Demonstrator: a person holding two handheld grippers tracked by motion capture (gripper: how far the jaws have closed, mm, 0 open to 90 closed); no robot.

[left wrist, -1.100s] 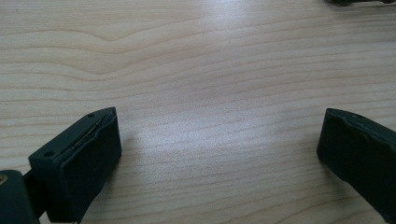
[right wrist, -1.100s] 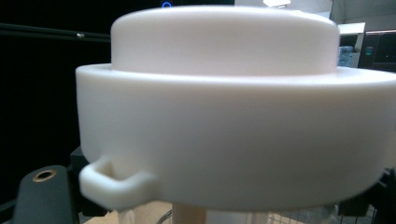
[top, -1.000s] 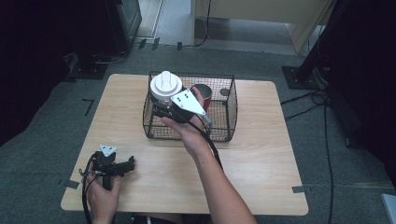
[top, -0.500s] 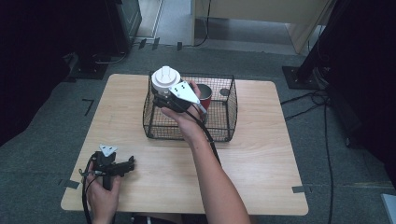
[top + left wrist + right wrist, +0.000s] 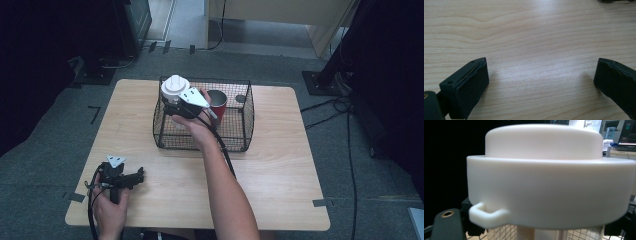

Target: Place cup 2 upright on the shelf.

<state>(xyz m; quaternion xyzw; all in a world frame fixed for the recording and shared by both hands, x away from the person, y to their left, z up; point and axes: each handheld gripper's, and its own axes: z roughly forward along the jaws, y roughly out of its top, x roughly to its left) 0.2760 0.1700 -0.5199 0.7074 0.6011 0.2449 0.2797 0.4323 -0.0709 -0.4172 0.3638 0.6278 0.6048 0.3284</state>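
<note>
**A:** What is going on at the table?

**B:** A person stands at a pale wooden table [image 5: 280, 165] with a two-jaw gripper in each hand. The right gripper [image 5: 176, 107] holds a bottle with a wide white lid [image 5: 175, 87] at the near left corner of a black wire basket [image 5: 235, 142]. The bottle sits level with the basket's top edge, its lid above the rim.

**A:** Is it going in or coming out?

**B:** That can't be read from one moment. My judgement is that the bottle is mid-transfer over the rim. The next move would call for a steady vertical path, so the body clears the mesh wall without catching.

**A:** How are the jaws set?

**B:** The right pair look clamped just under the lid; in the right gripper view their black tips peek out at both lower corners. The left gripper [image 5: 131, 177] rests on the table near the front left edge, jaws spread wide over bare wood with nothing between them.

**A:** Describe the materials.

**B:** The lid [image 5: 549, 180] is smooth, matte white plastic, round and stepped, with a small loop tab at its lower left. Below it the body looks clear. The basket is thin dark wire in a fine grid, rectangular and open-topped. Inside it stands a red cup [image 5: 218, 106] with a dark interior. The tabletop has a soft, wavy grain
</note>
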